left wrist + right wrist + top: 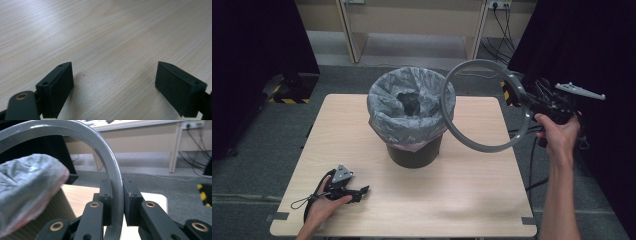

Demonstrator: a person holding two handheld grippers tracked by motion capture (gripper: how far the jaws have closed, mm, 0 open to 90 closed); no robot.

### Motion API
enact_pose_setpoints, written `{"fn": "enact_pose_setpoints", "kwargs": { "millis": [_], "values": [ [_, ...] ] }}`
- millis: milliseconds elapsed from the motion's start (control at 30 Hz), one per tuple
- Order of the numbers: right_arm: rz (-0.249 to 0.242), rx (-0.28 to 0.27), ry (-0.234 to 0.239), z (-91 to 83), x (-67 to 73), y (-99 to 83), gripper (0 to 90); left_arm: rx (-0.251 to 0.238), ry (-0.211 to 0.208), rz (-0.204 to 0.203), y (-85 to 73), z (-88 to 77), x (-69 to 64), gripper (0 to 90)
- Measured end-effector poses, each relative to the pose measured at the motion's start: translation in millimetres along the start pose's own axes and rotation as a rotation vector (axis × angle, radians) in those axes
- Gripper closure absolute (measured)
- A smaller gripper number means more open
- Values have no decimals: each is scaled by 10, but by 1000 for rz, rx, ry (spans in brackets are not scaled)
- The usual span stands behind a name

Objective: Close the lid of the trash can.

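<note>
The left gripper (pixel 343 186) rests on the pale wooden bench (pixel 462 200), jaws apart and empty. The dark round bin (pixel 414 152) already wears its grey plastic liner (pixel 387 107). The right gripper (pixel 532 102) clamps the grey plastic ring (pixel 477 142), tilted in the air beside the bin's rim; seating it looks left to do.

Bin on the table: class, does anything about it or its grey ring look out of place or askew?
Yes. The grey ring is off the bin, held tilted in the air beside it by the right gripper, its jaws clamped on the rim. The bag liner sits loose and crumpled over the bin's top.
</note>
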State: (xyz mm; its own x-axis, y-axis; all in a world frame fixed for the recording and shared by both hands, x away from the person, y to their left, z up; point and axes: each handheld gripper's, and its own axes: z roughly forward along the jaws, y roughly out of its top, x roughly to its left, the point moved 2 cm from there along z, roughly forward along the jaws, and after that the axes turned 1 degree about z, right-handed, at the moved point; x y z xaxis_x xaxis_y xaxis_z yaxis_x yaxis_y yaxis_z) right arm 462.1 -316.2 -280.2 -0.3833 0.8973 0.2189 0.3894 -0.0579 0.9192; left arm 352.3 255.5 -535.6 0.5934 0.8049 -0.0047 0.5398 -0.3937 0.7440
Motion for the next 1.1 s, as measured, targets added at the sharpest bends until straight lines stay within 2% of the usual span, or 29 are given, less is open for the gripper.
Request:
{"fn": "enact_pose_setpoints", "kwargs": {
  "millis": [133,367,633,833,1100],
  "values": [
    [-33,19,37,193,260,145,791,-7,7,0,1,-10,12,148],
    [-78,62,96,561,717,312,791,-53,21,-21,30,-80,42,149],
    [-106,136,135,976,1159,433,791,-24,21,-3,-5,-35,32,149],
    [-118,214,125,1265,1336,439,789,-18,21,-1,-16,-32,37,149],
    [-115,315,88,1528,1405,448,788,-11,18,7,-17,-26,24,149]
  ]
}}
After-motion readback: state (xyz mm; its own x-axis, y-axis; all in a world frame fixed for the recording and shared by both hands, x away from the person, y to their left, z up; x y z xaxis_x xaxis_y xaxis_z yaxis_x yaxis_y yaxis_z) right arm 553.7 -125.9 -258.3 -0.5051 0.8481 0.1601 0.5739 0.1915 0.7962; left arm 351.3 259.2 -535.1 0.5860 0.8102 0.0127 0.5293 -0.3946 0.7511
